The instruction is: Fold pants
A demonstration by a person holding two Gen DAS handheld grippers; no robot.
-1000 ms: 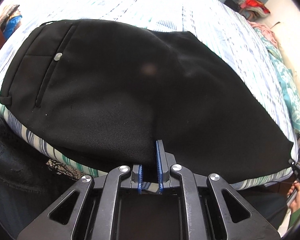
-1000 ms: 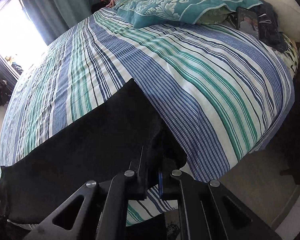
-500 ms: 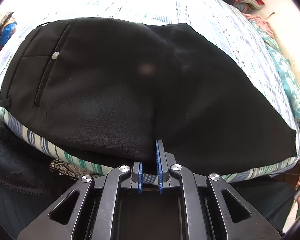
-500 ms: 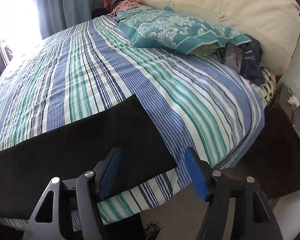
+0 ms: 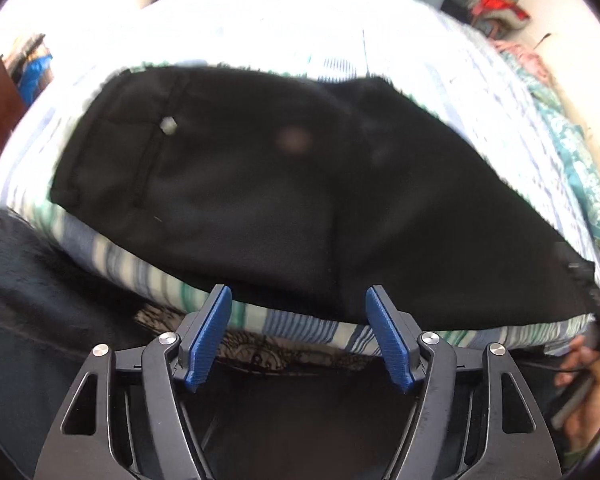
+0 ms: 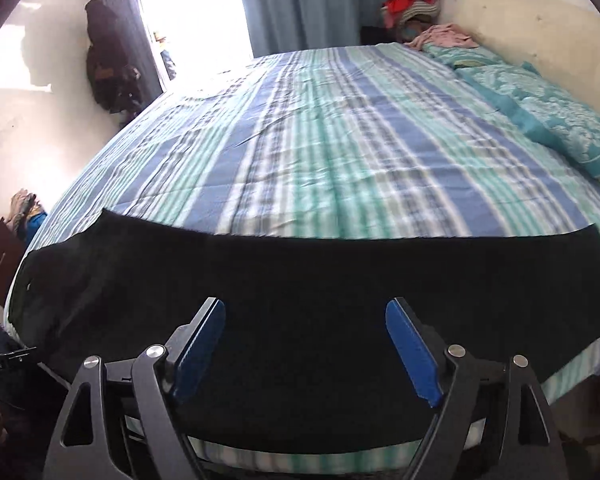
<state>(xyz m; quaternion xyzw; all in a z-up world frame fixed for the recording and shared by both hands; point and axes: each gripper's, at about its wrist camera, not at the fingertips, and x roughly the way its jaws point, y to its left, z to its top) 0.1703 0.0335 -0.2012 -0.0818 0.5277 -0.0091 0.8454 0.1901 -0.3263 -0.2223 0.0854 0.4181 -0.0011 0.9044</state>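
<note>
Black pants (image 5: 268, 200) lie flat along the near edge of the striped bed, one leg folded over the other, waistband and back pocket button (image 5: 168, 125) at the left. In the right wrist view the pants (image 6: 300, 280) span the whole bed edge. My left gripper (image 5: 298, 304) is open and empty, just off the pants' near edge. My right gripper (image 6: 306, 324) is open and empty, above the middle of the pants.
The striped bedsheet (image 6: 340, 140) stretches far behind the pants. A teal pillow (image 6: 540, 120) lies at the right by the cream headboard. A clothes pile (image 6: 412, 6) sits in the far corner. A dark blanket (image 5: 40, 280) hangs at the left.
Both grippers have let go of the pants and opened: the right one first, then the left. Both have pulled back, and the right gripper has swung left along the bed edge.
</note>
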